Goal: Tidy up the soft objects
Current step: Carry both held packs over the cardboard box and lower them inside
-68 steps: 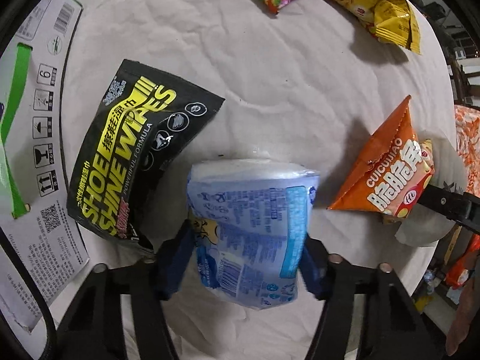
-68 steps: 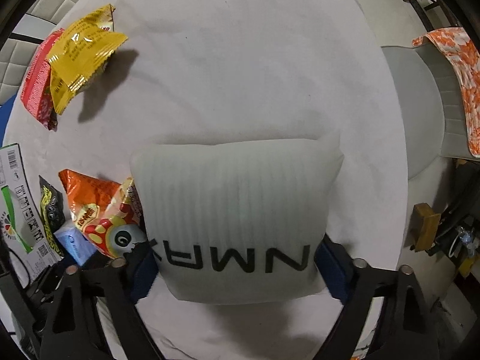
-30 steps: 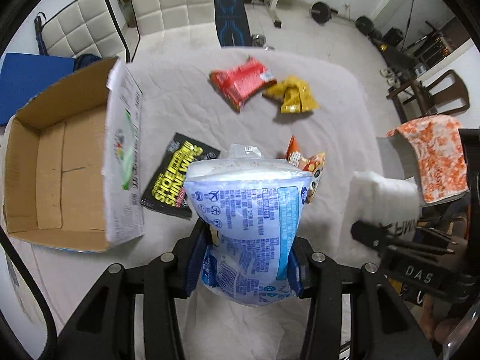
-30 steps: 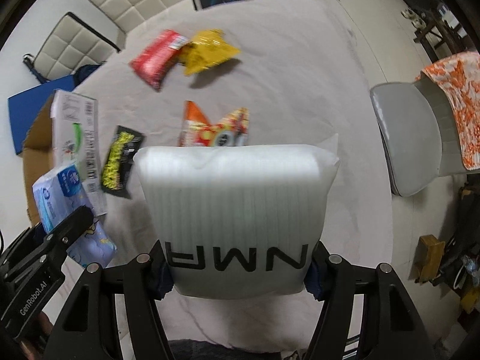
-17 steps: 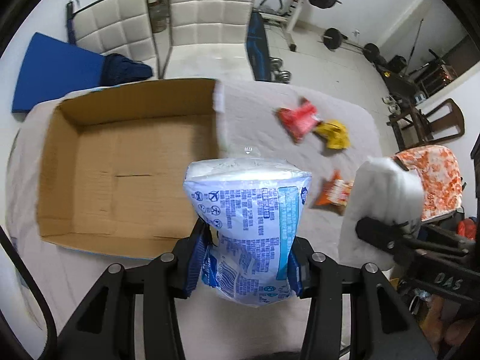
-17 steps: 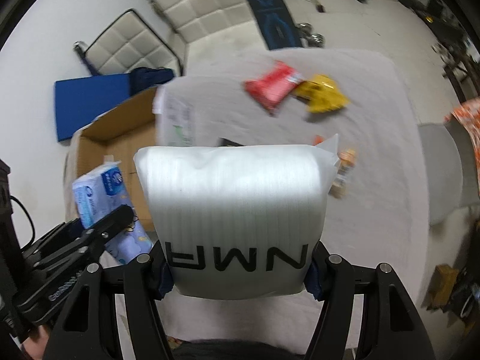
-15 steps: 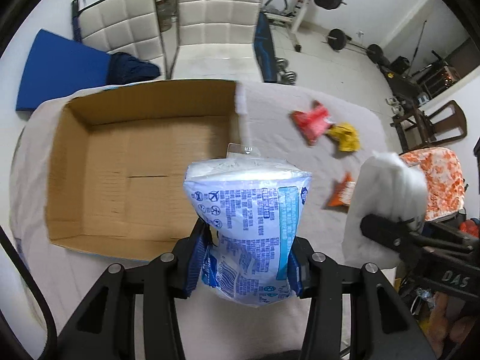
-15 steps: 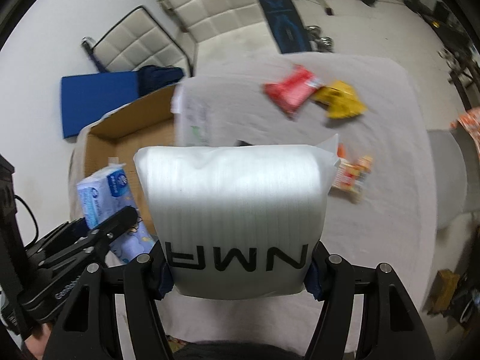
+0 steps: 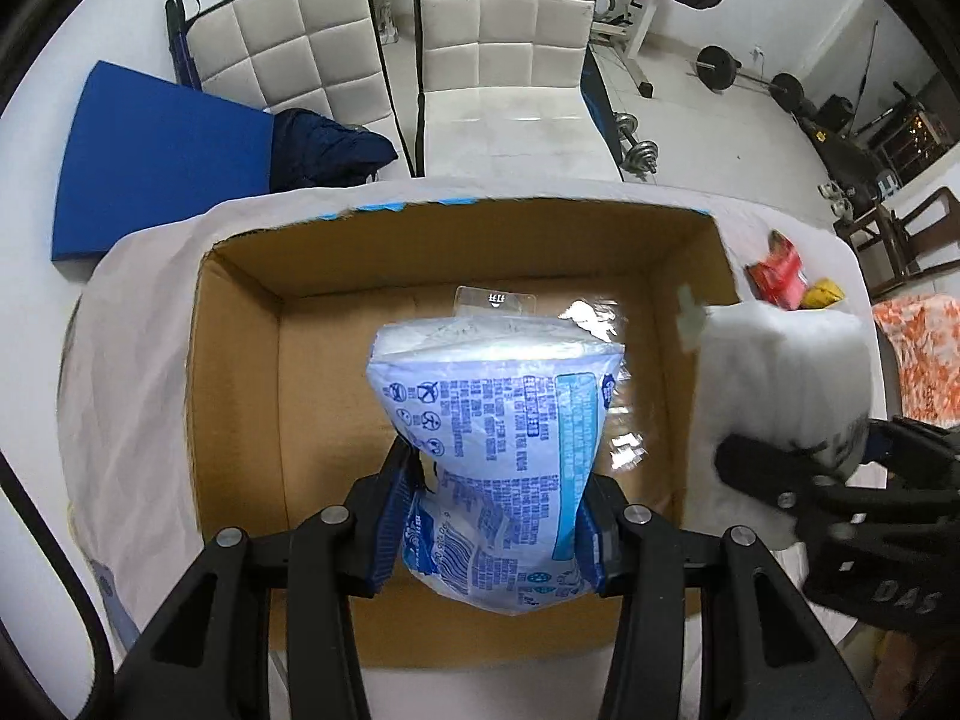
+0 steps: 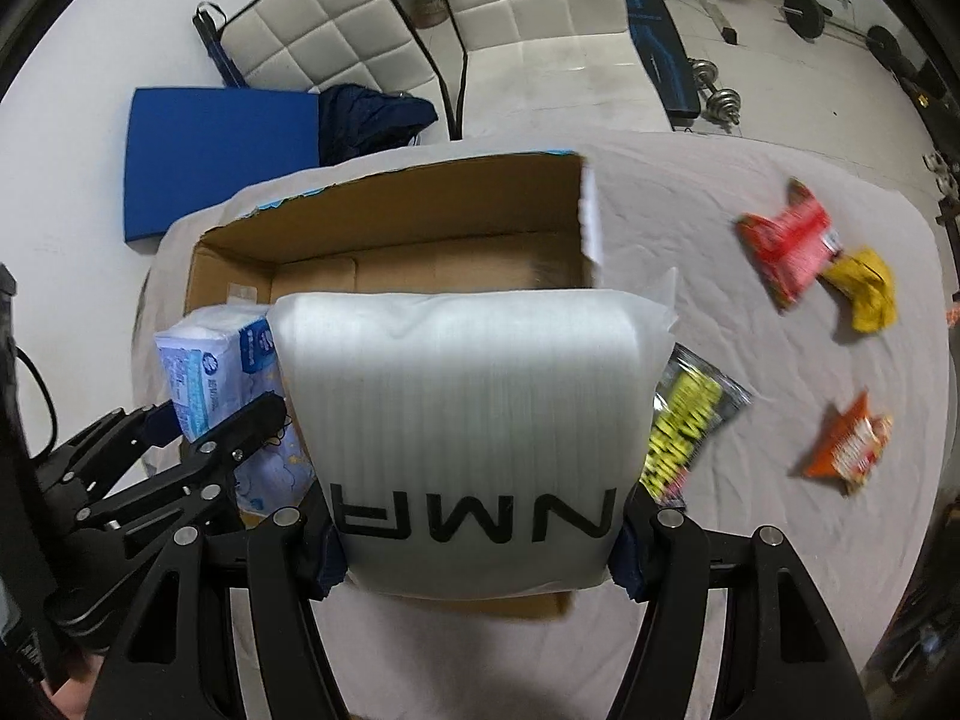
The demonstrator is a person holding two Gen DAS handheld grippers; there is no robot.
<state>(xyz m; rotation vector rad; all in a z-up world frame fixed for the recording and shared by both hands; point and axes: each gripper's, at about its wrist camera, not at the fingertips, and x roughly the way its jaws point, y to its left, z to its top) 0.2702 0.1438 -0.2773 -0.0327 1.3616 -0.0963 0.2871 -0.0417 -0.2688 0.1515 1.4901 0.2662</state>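
Observation:
My left gripper [image 9: 492, 534] is shut on a blue tissue pack [image 9: 498, 450] and holds it above the open cardboard box [image 9: 234, 372]. The pack also shows in the right wrist view [image 10: 210, 360]. My right gripper [image 10: 474, 546] is shut on a white foam pouch [image 10: 474, 408] with black letters, held over the box's right side [image 10: 384, 210]. The pouch shows in the left wrist view [image 9: 780, 384] at the box's right wall. The box looks empty inside.
On the white cloth right of the box lie a black and yellow wipes pack [image 10: 690, 420], a red snack bag [image 10: 786, 252], a yellow bag [image 10: 864, 288] and an orange bag [image 10: 846, 444]. White chairs [image 9: 504, 60] and a blue mat [image 9: 156, 156] stand behind the table.
Both grippers have risen from the table with their loads and swung left. The box has come under the tissue pack and the foam pouch.

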